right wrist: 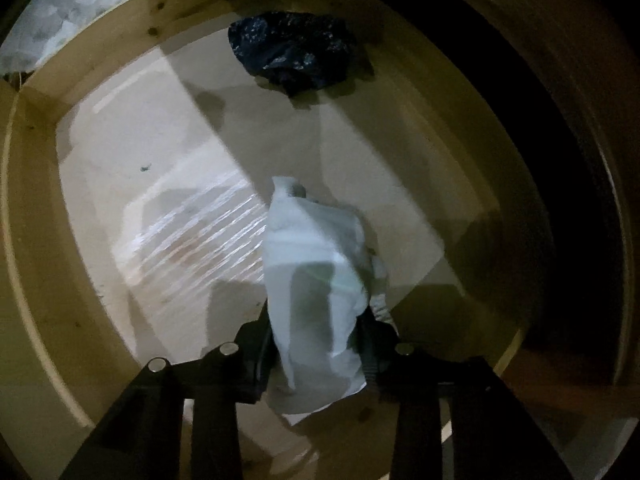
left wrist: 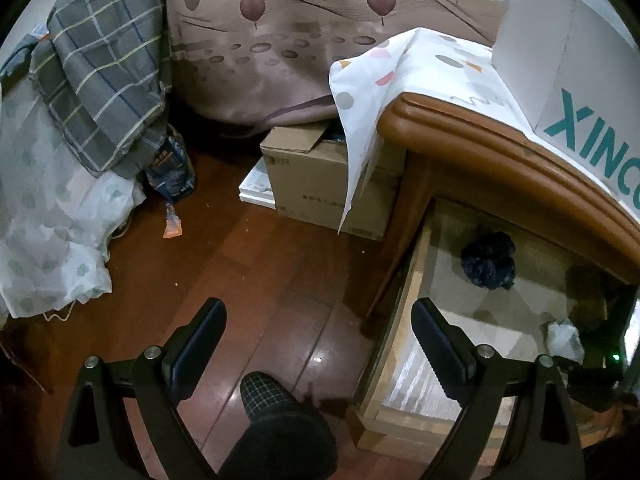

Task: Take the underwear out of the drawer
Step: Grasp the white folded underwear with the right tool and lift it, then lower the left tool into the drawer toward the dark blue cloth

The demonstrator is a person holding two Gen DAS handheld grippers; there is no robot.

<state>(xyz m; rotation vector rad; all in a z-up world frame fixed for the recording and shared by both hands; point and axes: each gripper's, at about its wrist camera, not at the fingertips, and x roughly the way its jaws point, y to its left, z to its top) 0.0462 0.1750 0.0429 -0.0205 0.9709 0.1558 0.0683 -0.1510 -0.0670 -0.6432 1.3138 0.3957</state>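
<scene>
The wooden drawer (left wrist: 404, 344) of a brown nightstand stands pulled open; in the right wrist view I look down into it, past its side wall (right wrist: 32, 216). My right gripper (right wrist: 316, 344) is shut on a white piece of underwear (right wrist: 316, 264) that bunches up between its fingers, over the drawer bottom. The same white cloth (left wrist: 564, 338) shows in the left wrist view. A dark blue crumpled garment (right wrist: 292, 52) lies at the back of the drawer, also seen in the left wrist view (left wrist: 488, 260). My left gripper (left wrist: 320, 344) is open and empty, over the floor left of the drawer.
A cardboard box (left wrist: 320, 176) stands on the wooden floor (left wrist: 224, 264) left of the nightstand. A white patterned cloth (left wrist: 380, 80) and a white box (left wrist: 568, 64) lie on the nightstand top. Bedding (left wrist: 92, 80) hangs at the left. A person's leg (left wrist: 276, 420) is below.
</scene>
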